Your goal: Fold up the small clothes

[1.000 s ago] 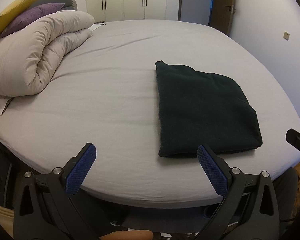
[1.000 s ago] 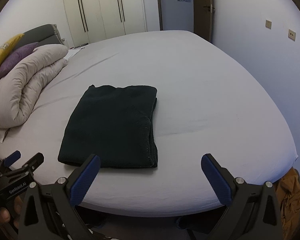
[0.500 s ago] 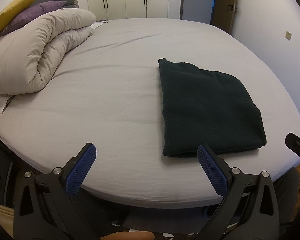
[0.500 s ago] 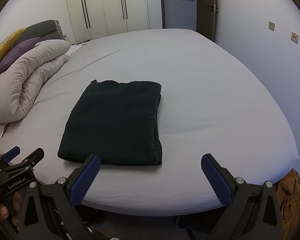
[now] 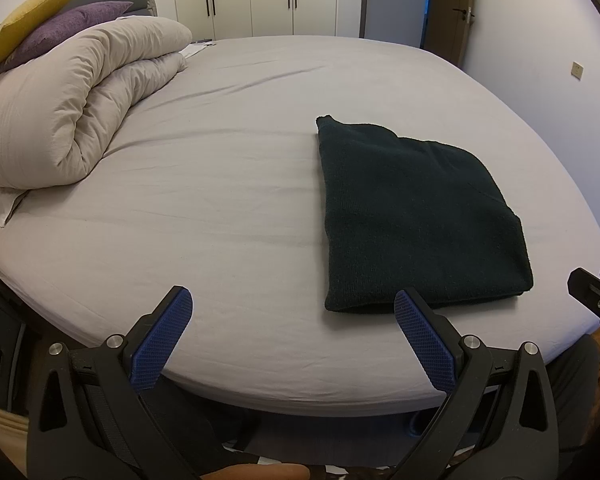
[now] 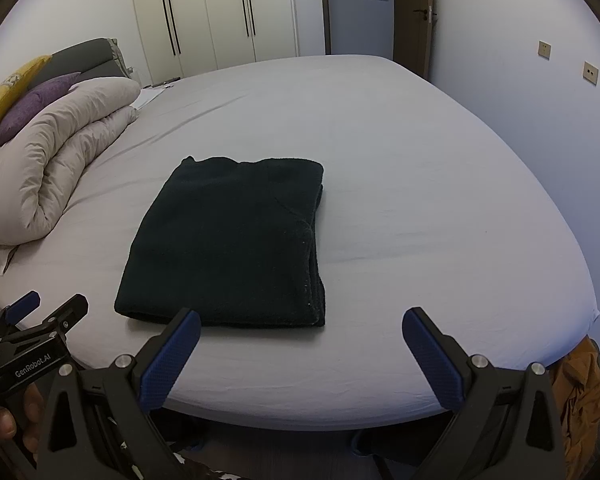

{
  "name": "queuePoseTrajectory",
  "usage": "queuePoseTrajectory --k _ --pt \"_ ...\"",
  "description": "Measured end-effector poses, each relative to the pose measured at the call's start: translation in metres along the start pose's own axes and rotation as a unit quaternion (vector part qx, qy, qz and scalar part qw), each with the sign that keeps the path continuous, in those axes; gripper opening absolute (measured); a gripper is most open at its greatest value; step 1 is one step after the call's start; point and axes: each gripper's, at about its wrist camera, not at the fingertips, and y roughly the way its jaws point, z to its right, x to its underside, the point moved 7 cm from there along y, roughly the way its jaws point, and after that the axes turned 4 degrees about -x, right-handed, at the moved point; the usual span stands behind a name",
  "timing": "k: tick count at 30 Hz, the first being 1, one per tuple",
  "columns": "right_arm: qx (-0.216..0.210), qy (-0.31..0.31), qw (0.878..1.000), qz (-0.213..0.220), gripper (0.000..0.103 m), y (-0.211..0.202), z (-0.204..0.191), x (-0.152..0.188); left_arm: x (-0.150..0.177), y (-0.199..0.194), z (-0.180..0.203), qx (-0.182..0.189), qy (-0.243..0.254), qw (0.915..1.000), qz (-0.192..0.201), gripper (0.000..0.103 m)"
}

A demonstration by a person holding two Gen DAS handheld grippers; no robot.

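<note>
A dark green knitted garment lies folded into a flat rectangle on the grey bed sheet, close to the bed's near edge. In the right wrist view the same folded garment sits left of centre. My left gripper hovers open at the bed's near edge, just left of the garment, holding nothing. My right gripper is open too, just in front of the garment's near right corner, with nothing between its fingers. The left gripper also shows at the lower left of the right wrist view.
A rolled beige duvet with a purple pillow and a yellow pillow lies at the bed's left. White wardrobes and a door stand beyond. An orange cloth hangs at the bed's lower right corner.
Both cameras have drifted slightly, so the folded garment sits a little further right and nearer in each view. Both grippers stay open and the garment has not moved on the bed.
</note>
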Motion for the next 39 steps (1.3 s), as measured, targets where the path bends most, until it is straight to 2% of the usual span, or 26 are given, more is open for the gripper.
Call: queuePoseTrajectory --k 39 --pt "-0.001 0.000 1.000 -0.001 0.103 -0.0022 -0.0035 0.0023 0.0008 -0.0001 -0.0035 0.000 0.002 1.0000 -0.002 0.103"
